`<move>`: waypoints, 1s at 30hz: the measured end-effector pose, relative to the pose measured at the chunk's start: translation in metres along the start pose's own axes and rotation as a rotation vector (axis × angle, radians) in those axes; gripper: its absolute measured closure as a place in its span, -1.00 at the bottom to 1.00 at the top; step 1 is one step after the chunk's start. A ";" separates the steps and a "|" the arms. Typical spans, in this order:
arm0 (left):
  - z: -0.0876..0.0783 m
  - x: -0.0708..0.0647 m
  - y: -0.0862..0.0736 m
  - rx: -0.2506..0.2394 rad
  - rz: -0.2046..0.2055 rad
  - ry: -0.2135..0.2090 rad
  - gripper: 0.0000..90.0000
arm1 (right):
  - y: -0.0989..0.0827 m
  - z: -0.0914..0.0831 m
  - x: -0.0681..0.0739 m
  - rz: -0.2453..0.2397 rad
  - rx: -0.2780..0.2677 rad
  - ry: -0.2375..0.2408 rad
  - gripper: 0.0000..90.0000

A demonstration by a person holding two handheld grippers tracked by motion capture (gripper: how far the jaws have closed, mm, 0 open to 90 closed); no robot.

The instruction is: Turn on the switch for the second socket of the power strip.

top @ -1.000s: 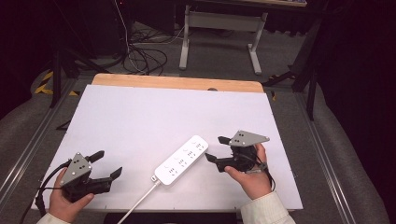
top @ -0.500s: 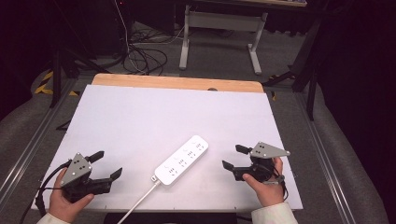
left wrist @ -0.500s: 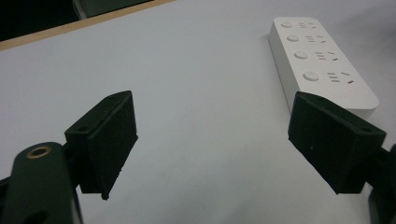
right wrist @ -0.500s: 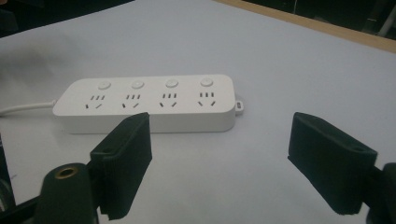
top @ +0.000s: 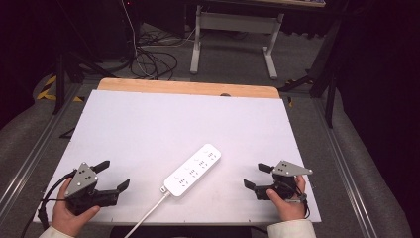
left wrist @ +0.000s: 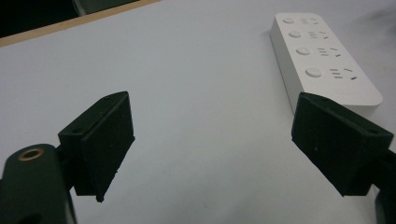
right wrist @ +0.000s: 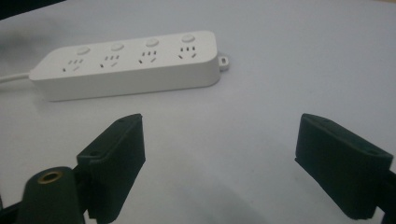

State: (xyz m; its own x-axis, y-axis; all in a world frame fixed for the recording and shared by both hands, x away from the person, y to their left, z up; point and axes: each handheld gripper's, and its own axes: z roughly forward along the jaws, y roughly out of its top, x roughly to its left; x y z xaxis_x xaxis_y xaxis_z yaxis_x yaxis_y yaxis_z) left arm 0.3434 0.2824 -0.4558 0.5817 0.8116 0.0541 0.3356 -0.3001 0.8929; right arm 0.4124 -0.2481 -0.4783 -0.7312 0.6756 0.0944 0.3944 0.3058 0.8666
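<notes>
One white power strip (top: 192, 170) lying diagonal at table (top: 148, 129) centre-front, four sockets, four buttons, one cord (top: 143, 220), two grippers flanking it apart, left gripper (top: 113, 174) jaws spread, empty, right gripper (top: 257, 175) just widened, empty

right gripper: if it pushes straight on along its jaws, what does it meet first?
Probably the long side of the power strip; bare table before it. The right gripper is open, nothing between its jaws.
</notes>
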 end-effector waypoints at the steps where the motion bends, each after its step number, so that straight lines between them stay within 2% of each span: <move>1: 0.000 0.000 0.000 -0.001 0.000 -0.001 -0.70 | -0.002 0.000 0.000 0.000 0.006 -0.001 -0.64; 7: 0.000 0.001 0.000 -0.002 -0.003 -0.004 -0.69 | -0.009 0.002 -0.003 0.009 0.023 -0.010 -0.64; 13: 0.000 0.001 -0.001 -0.007 -0.003 -0.009 -0.69 | -0.008 0.000 -0.003 0.001 -0.002 -0.018 -0.63; 19: 0.000 0.002 -0.002 -0.012 0.016 0.002 -0.65 | -0.008 0.001 -0.002 -0.010 0.018 -0.015 -0.62; 30: 0.000 0.002 -0.002 -0.006 0.002 0.000 -0.67 | -0.008 0.002 -0.002 -0.012 0.018 -0.008 -0.60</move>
State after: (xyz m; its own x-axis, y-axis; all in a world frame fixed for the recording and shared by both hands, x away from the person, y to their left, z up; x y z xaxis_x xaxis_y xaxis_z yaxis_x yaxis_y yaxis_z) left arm 0.3439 0.2846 -0.4579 0.5825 0.8109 0.0559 0.3303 -0.2989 0.8953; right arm 0.4114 -0.2503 -0.4859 -0.7319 0.6767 0.0800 0.3953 0.3260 0.8588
